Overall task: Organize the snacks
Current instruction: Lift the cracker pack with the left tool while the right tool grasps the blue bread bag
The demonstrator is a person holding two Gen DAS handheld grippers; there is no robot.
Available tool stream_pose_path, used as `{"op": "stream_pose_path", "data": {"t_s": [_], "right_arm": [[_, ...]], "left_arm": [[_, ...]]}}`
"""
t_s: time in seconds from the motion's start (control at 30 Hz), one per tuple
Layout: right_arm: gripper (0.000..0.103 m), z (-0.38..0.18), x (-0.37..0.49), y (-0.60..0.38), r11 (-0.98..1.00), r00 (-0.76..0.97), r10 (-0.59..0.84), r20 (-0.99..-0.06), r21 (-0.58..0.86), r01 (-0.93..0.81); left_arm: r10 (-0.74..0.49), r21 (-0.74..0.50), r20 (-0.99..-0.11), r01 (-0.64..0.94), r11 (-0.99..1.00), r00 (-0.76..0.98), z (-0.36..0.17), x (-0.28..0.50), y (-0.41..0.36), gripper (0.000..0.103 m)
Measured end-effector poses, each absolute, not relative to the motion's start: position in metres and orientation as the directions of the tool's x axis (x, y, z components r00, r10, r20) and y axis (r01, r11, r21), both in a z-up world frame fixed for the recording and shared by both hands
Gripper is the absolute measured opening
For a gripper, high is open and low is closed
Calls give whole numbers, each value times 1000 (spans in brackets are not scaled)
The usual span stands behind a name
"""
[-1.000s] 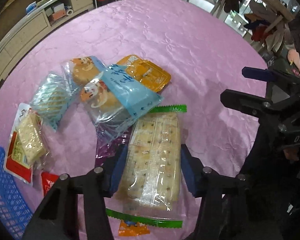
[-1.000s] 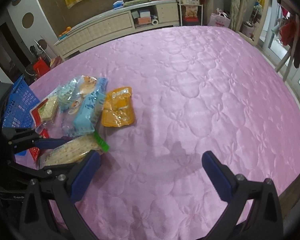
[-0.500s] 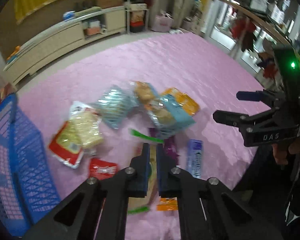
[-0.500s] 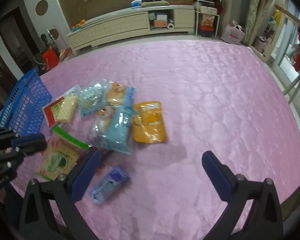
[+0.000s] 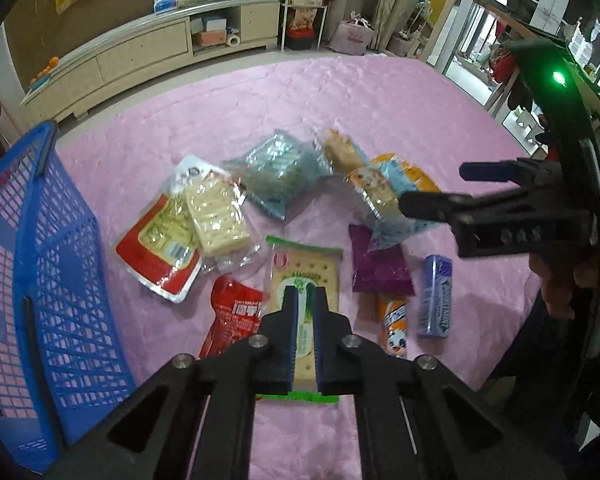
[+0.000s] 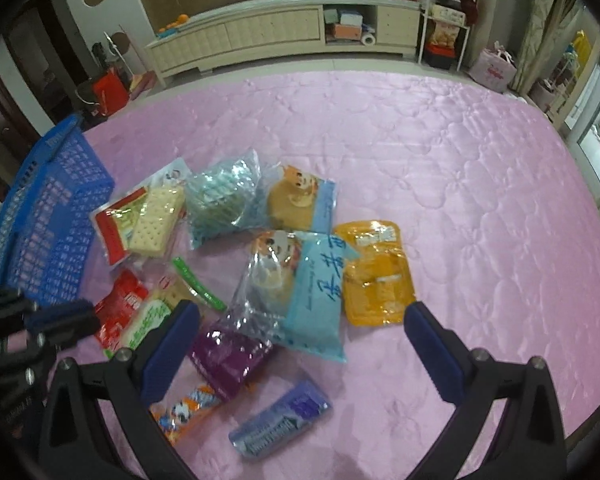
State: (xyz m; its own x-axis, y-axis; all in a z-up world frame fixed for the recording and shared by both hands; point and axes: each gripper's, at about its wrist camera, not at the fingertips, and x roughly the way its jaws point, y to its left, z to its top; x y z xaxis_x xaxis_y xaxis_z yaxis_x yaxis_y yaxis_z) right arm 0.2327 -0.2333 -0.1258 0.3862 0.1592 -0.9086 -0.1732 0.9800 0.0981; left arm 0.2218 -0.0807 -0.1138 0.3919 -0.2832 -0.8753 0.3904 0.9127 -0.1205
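1. Basket [image 5: 40,280] far left, mesh wall tall: risk of cracker pack [image 5: 305,276] snagging on rim.
2. Left gripper [image 5: 305,296] clenched on pack's near end: thin pinch, may slip or crush crackers.
3. Right gripper [image 6: 300,320] released over pile, empty: may knock blue pack [image 6: 318,296].

My two black plastic grippers, left [image 5: 304,300] and right [image 6: 300,320], carry blue rubber finger pads [image 6: 170,344], silver screws and a green indicator light [image 5: 557,78].

You get even indoor light, daylight from windows [image 5: 480,40] right of your fingers, sheen on the pink cloth [image 6: 460,184], dark bent corners.
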Motion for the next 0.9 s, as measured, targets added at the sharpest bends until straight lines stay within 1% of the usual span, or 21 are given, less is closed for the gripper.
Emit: {"op": "stream_pose_path", "data": {"t_s": [0.17,0.23,0.33,0.4,0.53,0.6,0.67,0.7,0.77,0.8,0.83,0.9], "right_arm": [[103,-148,249,-222,985,338,120,-933,69,-160],[102,-155,253,-220,987,345,118,-931,71,-146],[93,-163,255,-218,986,340,125,-932,80,-144],[81,-167,255,-215,981,326,152,-933,103,-163],[73,-167,252,-212,979,340,157,-927,101,-179],[71,-162,249,-215,975,347,188,-919,132,-180],[71,-154,243,-217,971,365,205,-908,143,-191],[71,-151,241,-219,970,374,208,-904,142,-197],[71,-141,235,-225,967,392,222,-893,151,-205],[71,-137,230,-227,966,398,230,-888,157,-206],[71,-133,227,-229,965,404,237,-884,165,-206],[71,-126,219,-233,963,417,246,-875,172,-208]], "left_arm": [[-281,-135,-881,367,921,382,-125,225,-70,5],[-280,-138,-880,357,924,383,-125,226,-66,5],[-274,-133,-881,352,926,387,-126,224,-63,5],[-270,-131,-881,348,928,388,-125,223,-60,5],[-261,-125,-885,344,931,385,-124,218,-57,6],[-260,-124,-886,346,930,384,-122,216,-57,12],[-254,-115,-884,345,932,392,-120,214,-58,28],[-257,-116,-882,347,931,395,-119,212,-58,33],[-256,-111,-878,349,931,404,-115,210,-59,49],[-248,-99,-878,351,931,410,-114,209,-60,54],[-240,-87,-878,355,931,414,-113,207,-62,57],[-235,-72,-879,371,926,415,-112,207,-67,58]]}}
